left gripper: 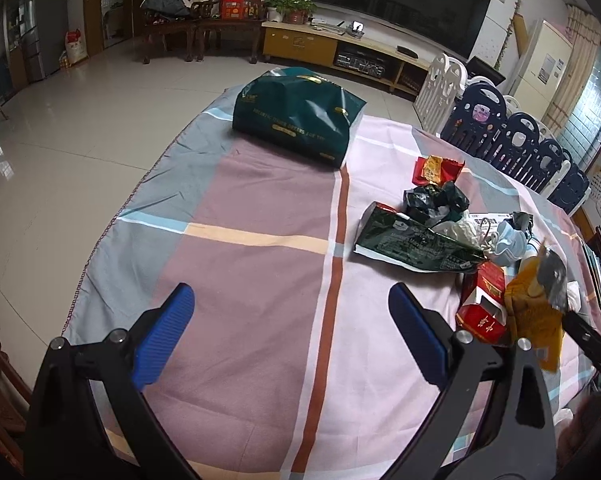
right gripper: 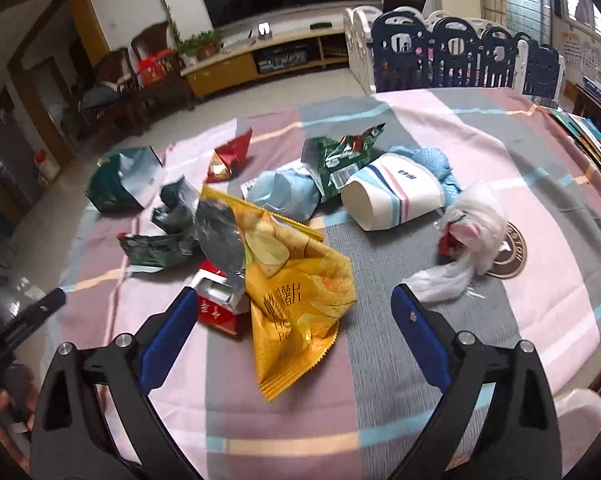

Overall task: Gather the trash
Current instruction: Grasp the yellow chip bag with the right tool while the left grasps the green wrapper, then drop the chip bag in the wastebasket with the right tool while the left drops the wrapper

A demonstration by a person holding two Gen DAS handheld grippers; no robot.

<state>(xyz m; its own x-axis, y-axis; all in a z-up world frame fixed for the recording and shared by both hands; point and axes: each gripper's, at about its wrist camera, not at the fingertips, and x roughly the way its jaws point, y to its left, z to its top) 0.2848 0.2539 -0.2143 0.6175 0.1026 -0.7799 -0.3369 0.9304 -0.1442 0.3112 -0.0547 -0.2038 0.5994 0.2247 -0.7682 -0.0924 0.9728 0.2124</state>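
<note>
Yellow chip bag (right gripper: 296,288) on worktop (right gripper: 520,168): light, crinkly, slippery; pinch flat edge. Right claw (right gripper: 290,334) wide apart, empty; left claw (left gripper: 290,332) apart too

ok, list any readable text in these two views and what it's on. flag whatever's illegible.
"薯片": yellow chip bag, large dark characters, right wrist view.
Red cigarette box: white characters, too blurred to read.
Dark green bag: one line of gold capitals, too small to read.
Flat green wrapper: white print, illegible.
Striped paper cup: short blue mark, illegible.
Round coaster: rim lettering, illegible.
</note>
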